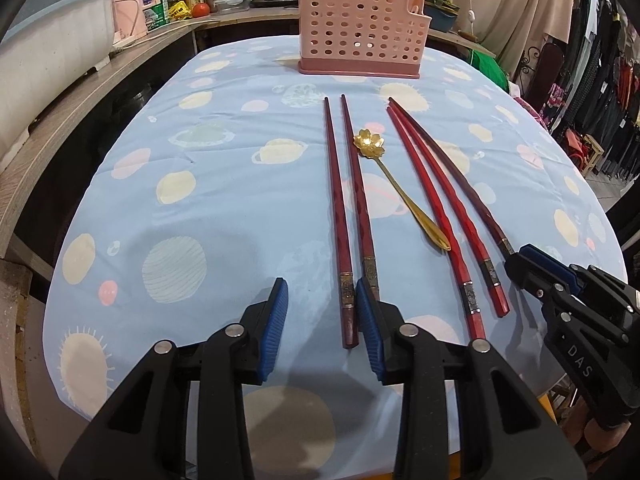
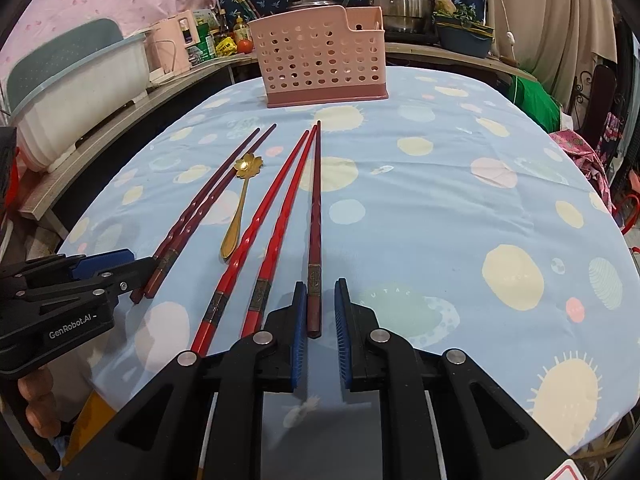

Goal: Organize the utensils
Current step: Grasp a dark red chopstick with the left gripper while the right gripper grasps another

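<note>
– On the counter (image 1: pixel 200 200), where did the utensils lie?
– Five chopsticks and a gold spoon (image 1: pixel 394 184) lay in the middle, pointing to the pink basket (image 1: pixel 360 28), which stood near the far edge. The dark pair (image 1: pixel 334 200) was left of the spoon, the bright red pair (image 2: pixel 276 216) right of it, and the single dark chopstick (image 2: pixel 315 208) was outermost.
– And the two tools?
– The left hand-held gripper (image 1: pixel 322 292) was half open around the near ends of the dark pair, one stick between its pads, with much gap. The right hand-held gripper (image 2: pixel 320 286) was narrow around the end of the single dark chopstick, with a small gap on one side.
– Was there room to move?
– Yes, wide bare cloth lay outside both tools, up to the counter edges.
</note>
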